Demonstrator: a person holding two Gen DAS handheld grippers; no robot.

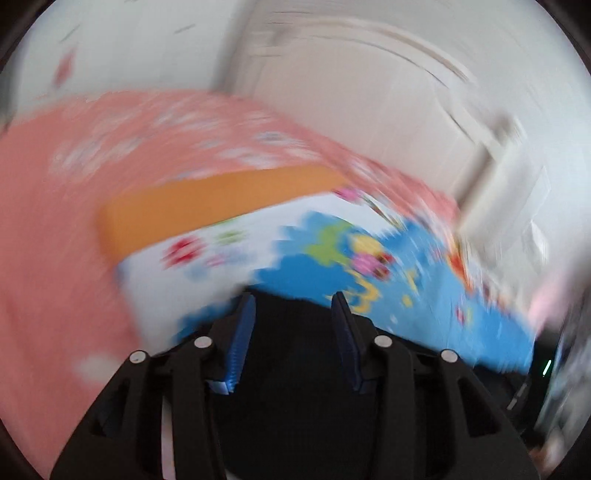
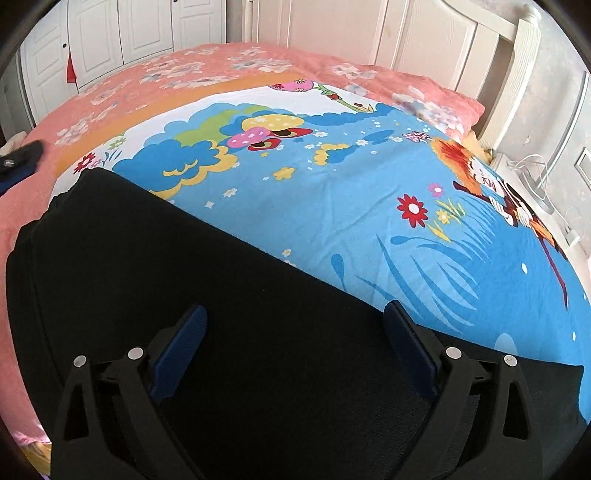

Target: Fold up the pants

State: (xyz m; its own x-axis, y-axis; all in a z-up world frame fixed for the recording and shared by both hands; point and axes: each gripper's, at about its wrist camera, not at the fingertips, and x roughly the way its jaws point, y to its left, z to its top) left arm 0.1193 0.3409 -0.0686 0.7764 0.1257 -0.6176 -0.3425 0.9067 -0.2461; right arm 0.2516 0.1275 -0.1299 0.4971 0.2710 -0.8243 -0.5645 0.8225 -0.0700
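Observation:
The black pants (image 2: 184, 258) lie spread flat on the blue cartoon sheet (image 2: 332, 192), filling the lower left of the right wrist view. My right gripper (image 2: 295, 314) hovers over them with its jaws wide apart and nothing between the pads. The left wrist view is smeared by motion. There my left gripper (image 1: 291, 304) stands open with a clear gap. Black pants fabric (image 1: 291, 369) shows beneath and behind its fingers, not pinched. A dark part of the left gripper (image 2: 20, 158) also shows at the far left edge of the right wrist view.
A pink flowered blanket (image 2: 147, 81) covers the far and left side of the bed. White wardrobe doors (image 2: 129, 33) stand behind it. A white headboard (image 2: 524, 74) and cables (image 2: 535, 173) are at the right.

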